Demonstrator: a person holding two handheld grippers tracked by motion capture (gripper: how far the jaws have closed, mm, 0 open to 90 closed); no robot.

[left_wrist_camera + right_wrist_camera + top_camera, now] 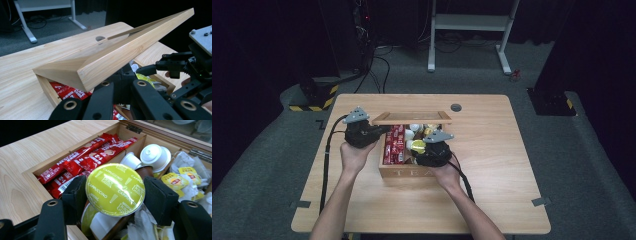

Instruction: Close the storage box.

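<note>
- A dark room with grey carpet surrounds a pale wooden desk (492,165); a white frame stand (472,22) sits beyond the desk's far edge.
- A wooden tea box (407,172) sits near the middle of the desk, a little toward the near edge, its lid (412,118) raised at the far side.
- The left gripper (379,132) is at the box's left side; in the left gripper view the lid's corner (100,67) sits right at its jaws, which are pressed together, apparently propping the lid up. Whether they pinch the wood I cannot tell.
- The right gripper (115,192) pinches a yellow-green cappuccino capsule (115,189) by its rim, over the box's middle compartment.
- Red coffee sticks (82,157) fill the compartment at the box's left edge, white capsules (152,156) lie at the middle compartment's far end, and tea bags (185,177) are on the right.
- The step in hand looks like moving the capsule, either out or in.
- The next move probably calls for a steady carry clear of the lid, held open meanwhile.
</note>
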